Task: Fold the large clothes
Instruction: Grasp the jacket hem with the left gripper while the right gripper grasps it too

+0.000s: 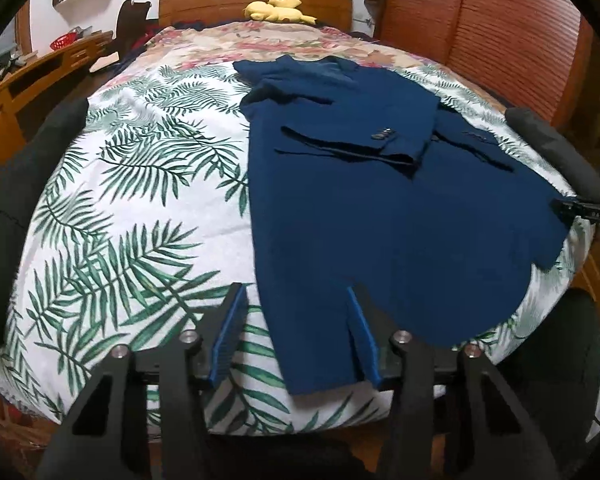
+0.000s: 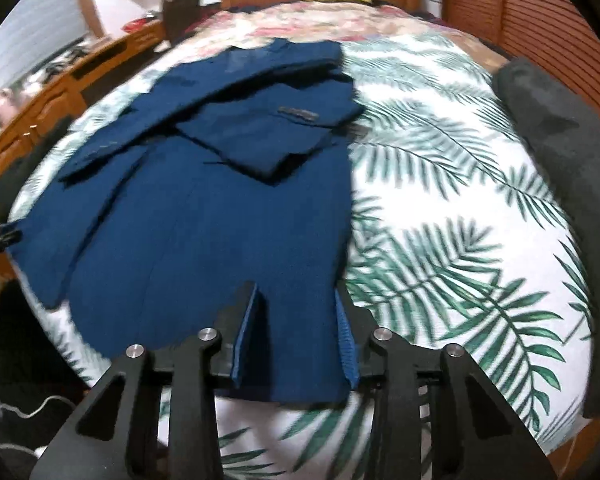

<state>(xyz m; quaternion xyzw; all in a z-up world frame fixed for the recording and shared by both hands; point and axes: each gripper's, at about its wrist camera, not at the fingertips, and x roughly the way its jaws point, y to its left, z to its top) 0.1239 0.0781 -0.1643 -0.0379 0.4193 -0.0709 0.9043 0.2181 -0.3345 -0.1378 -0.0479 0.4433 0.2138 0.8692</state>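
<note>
Both grippers wide over the near hem of a blue suit jacket

Left gripper (image 1: 298, 338) and right gripper (image 2: 298, 330) each hang with jaws spread and nothing held, the hem of the blue suit jacket (image 1: 380, 208) just ahead between their fingers; it lies flat on the palm-print bedspread (image 1: 140, 208), sleeves crossed over the body further off. Probably soft but weighty, structured cloth that drapes rather than slips: best pinched at the two near hem corners.
</note>
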